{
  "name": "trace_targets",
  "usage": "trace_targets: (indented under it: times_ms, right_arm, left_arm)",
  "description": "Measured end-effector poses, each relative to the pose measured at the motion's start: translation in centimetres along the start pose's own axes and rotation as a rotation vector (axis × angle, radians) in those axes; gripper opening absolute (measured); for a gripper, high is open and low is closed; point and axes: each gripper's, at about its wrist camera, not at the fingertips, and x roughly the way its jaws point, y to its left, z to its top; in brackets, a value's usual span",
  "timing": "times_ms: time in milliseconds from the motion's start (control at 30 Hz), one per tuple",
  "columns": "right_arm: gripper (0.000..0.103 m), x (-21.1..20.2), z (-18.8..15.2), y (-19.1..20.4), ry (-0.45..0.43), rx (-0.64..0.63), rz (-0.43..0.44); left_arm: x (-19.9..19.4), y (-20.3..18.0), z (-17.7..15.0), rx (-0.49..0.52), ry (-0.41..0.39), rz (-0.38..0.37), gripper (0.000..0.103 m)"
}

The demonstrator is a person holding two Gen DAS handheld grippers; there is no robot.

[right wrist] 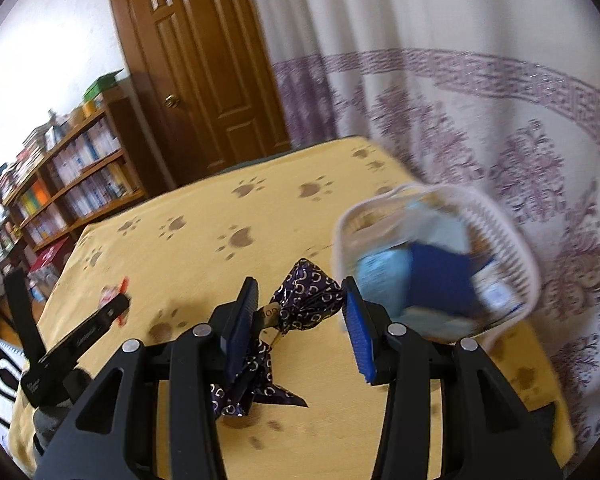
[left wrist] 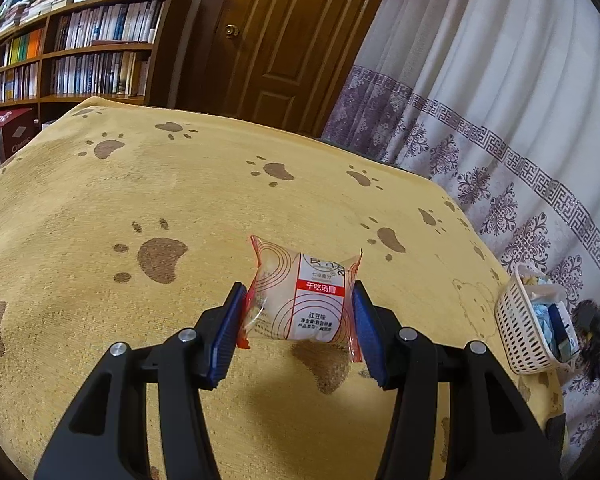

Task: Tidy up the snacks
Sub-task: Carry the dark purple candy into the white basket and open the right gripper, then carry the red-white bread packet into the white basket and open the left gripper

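Left gripper (left wrist: 298, 322) clamps one white-and-red snack packet (left wrist: 300, 300) above yellow paw-print cloth (left wrist: 140, 200); one white slotted basket (left wrist: 520, 332) sits far right. Right gripper (right wrist: 300, 320) pinches one dark-blue patterned foil wrapper (right wrist: 308, 300) just beside that basket (right wrist: 496, 216), which is holding blue packs.

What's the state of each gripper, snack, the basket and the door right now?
left gripper: shut on the white snack packet
white snack packet: sealed, held off the cloth
right gripper: shut on the dark wrapped candy
dark wrapped candy: wrapped, held in the air
basket: upright, partly filled
door: closed
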Motion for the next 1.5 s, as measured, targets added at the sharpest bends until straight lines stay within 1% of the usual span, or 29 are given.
trace_targets:
  times_ms: [100,233,333,433,567,733,867,900,933,967,1100,1233,1367,1467,1500]
  right_arm:
    - [0.044,-0.4,1.2,-2.1,-0.018,0.009,-0.057]
    - [0.044,-0.4,2.9,-5.4,-0.031,0.070,-0.101]
    - [0.044,-0.2,3.9,-7.5,-0.044,0.090,-0.144]
    - [0.044,0.8,4.6,-9.0,-0.029,0.101,-0.174]
    - [0.044,2.5,4.4,-10.2,-0.003,0.098,-0.212]
    - [0.044,4.7,3.7,-10.6,0.041,0.095,-0.237]
    - [0.047,5.9,3.3,-11.3,0.079,0.112,-0.232]
    - [0.050,5.8,3.3,-11.2,0.077,0.113,-0.231]
    - [0.059,5.4,3.3,-11.2,0.064,0.116,-0.226]
    - [0.063,5.0,3.3,-11.1,0.051,0.117,-0.225]
    - [0.064,3.2,3.6,-10.9,0.006,0.117,-0.220]
    - [0.064,1.3,3.0,-11.0,-0.022,0.142,-0.202]
    - [0.064,0.8,1.8,-10.9,-0.012,0.132,-0.198]
    - [0.064,1.3,1.0,-10.8,-0.003,0.103,-0.232]
    - [0.064,1.7,0.8,-10.7,0.000,0.088,-0.262]
  left_arm:
    - [0.0,-0.3,-0.1,0.008,0.001,-0.003,0.053]
    - [0.0,-0.4,-0.2,0.012,0.001,-0.003,0.053]
    - [0.0,-0.4,-0.2,0.014,0.002,-0.003,0.053]
    - [0.1,-0.5,-0.3,0.016,0.005,-0.002,0.053]
    - [0.1,-0.6,-0.4,0.021,0.004,-0.001,0.053]
    - [0.2,-0.5,-0.4,0.017,0.010,0.001,0.053]
    - [0.3,-0.5,-0.5,0.019,0.009,0.001,0.053]
    - [0.3,-0.5,-0.5,0.019,0.009,0.001,0.053]
    - [0.3,-0.5,-0.5,0.017,0.009,0.001,0.053]
    - [0.3,-0.5,-0.5,0.016,0.010,0.002,0.053]
    - [0.4,-0.6,-0.5,0.020,0.014,0.001,0.053]
    - [0.3,-0.7,-0.5,0.027,0.009,-0.002,0.053]
    - [0.2,-1.0,-0.6,0.037,0.003,-0.003,0.053]
    - [0.1,-1.3,-0.6,0.050,0.000,-0.002,0.053]
    - [0.0,-1.4,-0.6,0.056,-0.002,0.000,0.053]
